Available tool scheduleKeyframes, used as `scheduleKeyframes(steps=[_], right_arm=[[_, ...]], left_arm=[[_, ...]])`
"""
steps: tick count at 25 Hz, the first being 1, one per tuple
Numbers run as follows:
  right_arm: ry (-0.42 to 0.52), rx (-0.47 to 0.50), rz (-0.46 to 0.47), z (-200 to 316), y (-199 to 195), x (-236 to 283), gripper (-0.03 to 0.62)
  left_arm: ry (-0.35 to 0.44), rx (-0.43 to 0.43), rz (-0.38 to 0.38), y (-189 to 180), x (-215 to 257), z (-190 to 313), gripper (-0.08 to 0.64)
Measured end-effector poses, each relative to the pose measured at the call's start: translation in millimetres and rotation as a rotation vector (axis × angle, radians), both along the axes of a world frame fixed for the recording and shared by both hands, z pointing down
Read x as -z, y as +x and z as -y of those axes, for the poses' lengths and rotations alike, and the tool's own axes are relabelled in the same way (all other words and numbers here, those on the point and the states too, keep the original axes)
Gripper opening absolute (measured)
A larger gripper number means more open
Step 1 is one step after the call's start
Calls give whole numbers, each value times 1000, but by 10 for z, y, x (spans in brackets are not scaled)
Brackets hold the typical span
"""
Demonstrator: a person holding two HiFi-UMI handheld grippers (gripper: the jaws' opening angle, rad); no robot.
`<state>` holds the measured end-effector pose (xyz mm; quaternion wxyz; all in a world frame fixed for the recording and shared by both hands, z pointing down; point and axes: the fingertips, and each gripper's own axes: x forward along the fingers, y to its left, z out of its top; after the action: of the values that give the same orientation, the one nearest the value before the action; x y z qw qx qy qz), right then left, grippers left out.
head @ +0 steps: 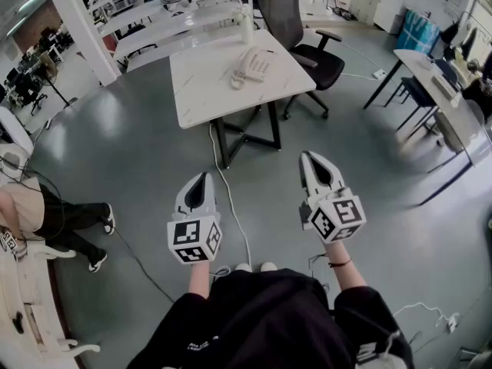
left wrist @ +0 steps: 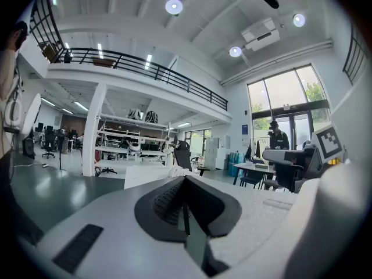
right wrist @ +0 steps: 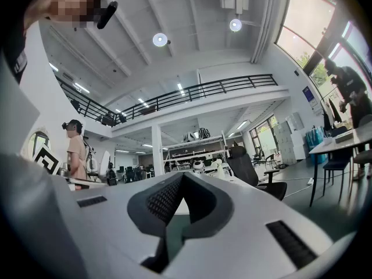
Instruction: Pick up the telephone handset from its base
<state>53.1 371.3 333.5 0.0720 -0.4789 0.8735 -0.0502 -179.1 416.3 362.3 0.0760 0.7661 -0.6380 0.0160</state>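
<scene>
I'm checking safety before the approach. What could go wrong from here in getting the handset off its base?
A cable lies on the floor between the person's feet and the table; stepping forward could snag it.
Both the left gripper and the right gripper are shut; arriving unopened could shove the telephone.
A tall white container stands just behind the telephone and might topple.

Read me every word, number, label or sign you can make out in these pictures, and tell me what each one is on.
No text can be read in any view.
Black shirt: small white print, too small to read.
Blue wall sign: blurred, unreadable.
Telephone: keys too small to read.
Marker cubes: black-and-white square patterns only, no letters.
</scene>
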Motion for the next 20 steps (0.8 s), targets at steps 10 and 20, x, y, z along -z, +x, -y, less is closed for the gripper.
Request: scheduleKeyframes(steps=[10, 20], right_arm=[[-6, 6, 1, 110, 67, -40, -9], [-20, 35, 12, 304, 204, -112, -9]], left_arm=[[-11, -1, -6, 87, -41, 101, -2], [-28, 28, -5, 248, -104, 213, -2]])
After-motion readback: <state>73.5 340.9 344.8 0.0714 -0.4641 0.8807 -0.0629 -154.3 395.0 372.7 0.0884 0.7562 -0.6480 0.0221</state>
